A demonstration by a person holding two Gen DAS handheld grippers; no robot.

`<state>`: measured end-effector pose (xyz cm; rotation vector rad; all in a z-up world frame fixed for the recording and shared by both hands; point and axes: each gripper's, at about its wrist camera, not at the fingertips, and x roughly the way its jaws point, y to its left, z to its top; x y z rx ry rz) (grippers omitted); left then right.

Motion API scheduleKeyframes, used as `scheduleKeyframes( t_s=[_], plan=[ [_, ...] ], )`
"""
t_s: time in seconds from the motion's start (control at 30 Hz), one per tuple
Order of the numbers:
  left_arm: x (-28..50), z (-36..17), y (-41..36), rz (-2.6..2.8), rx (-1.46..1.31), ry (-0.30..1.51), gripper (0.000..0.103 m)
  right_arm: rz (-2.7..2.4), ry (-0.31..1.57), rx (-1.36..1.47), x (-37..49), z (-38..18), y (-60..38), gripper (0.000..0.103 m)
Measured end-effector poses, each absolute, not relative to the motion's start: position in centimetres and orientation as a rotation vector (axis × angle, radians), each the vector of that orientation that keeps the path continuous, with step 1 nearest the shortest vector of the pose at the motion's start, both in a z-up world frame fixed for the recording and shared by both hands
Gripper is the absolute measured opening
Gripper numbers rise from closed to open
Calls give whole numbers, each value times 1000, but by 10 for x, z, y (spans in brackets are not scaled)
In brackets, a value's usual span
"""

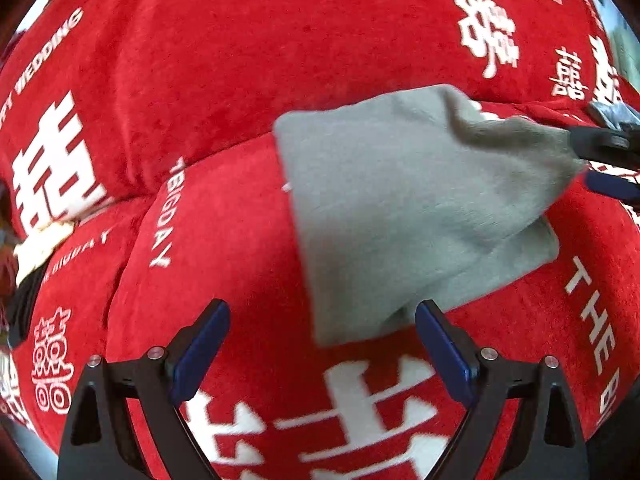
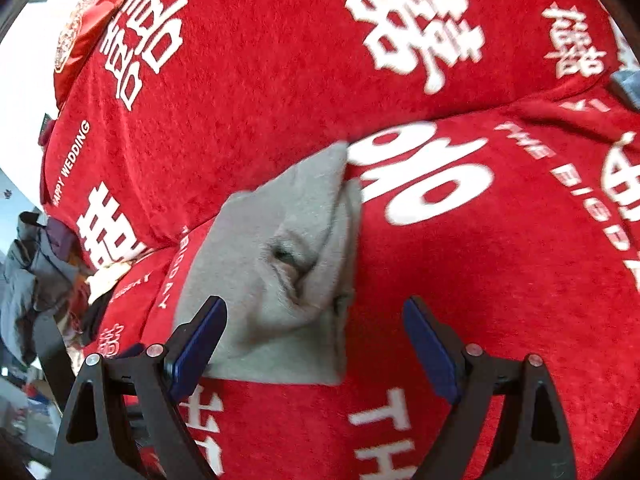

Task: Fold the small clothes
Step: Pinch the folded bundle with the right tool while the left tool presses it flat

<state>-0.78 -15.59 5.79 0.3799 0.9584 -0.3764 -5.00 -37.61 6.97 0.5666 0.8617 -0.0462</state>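
Observation:
A small grey cloth lies folded on a red velvet cover with white lettering. My left gripper is open just in front of its near corner, touching nothing. In the left wrist view the right gripper's fingers stand at the cloth's right end. In the right wrist view my right gripper is open, its jaws wide apart over the near edge of the grey cloth, which is bunched in wrinkles in the middle.
The red cover drapes over seat and backrest cushions with a crease between them. A pile of grey and dark clothes lies at the left. A grey item shows at the far right edge.

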Motion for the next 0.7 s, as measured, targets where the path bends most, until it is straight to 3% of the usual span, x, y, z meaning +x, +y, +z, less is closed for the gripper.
scheduleKeyframes(
  t_s=[0.13, 0.2, 0.23, 0.27, 0.3, 0.33, 0.5, 0.6, 0.7],
  plan=[
    [2, 50, -179, -386, 426, 965, 94, -71, 924, 585, -21, 58, -372, 90],
    [20, 49, -176, -352, 385, 984, 94, -59, 931, 556, -10, 59, -368, 71],
    [29, 50, -169, -346, 326, 1010, 89, -27, 952, 549, -2, 59, -364, 43],
    [40, 52, -154, -358, 207, 1059, 82, -15, 968, 547, 1, 61, -361, 28],
    [45, 53, -141, -383, 104, 1105, 67, -5, 956, 543, 2, 64, -358, 26],
    [49, 52, -129, -408, 12, 1144, 61, 13, 932, 527, 1, 70, -353, 23],
    [37, 35, -102, -391, -31, 1175, 61, -4, 936, 408, -6, 60, -332, 22],
    [28, 27, -101, -391, 3, 1177, 61, -29, 971, 493, -16, 33, -346, 25],
    [22, 32, -95, -407, 18, 1177, 61, -3, 961, 550, -25, 36, -353, 36]
  ],
)
